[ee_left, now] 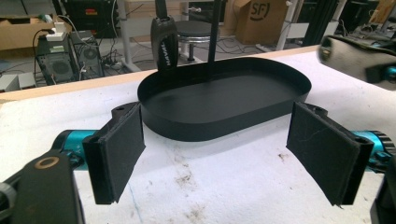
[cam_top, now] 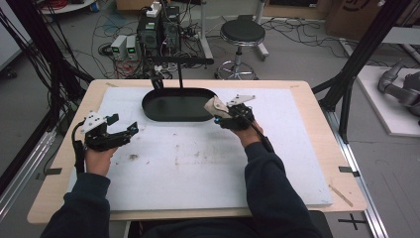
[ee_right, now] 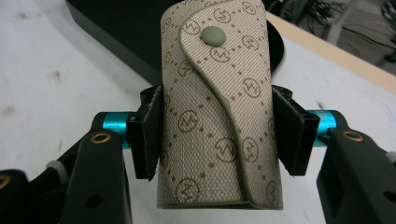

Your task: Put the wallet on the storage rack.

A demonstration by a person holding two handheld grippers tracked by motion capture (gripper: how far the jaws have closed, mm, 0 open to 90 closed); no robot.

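Under the left fingers (ee_left: 119,149) and the right fingers (ee_right: 149,135) lies a white board (cam_top: 198,168), smudged with brown stains between the two pairs. It rests on a pale wooden surface (cam_top: 64,183). Well beyond the fingers, on the floor, stands a black round stool (cam_top: 242,32) amid loose cables (cam_top: 292,29). Dark computer towers (cam_top: 158,29) sit far beyond the left fingers. A cardboard box (ee_left: 254,16) stands farther back, and grey machinery (cam_top: 401,87) lies far off past the right fingers.

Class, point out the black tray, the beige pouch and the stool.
Black tray (ee_left: 219,100), left gripper view, on its flat floor.
Beige pouch (ee_right: 205,126), right gripper view, on its patterned front, between the fingers.
Stool (cam_top: 242,31), high view, on its round seat.
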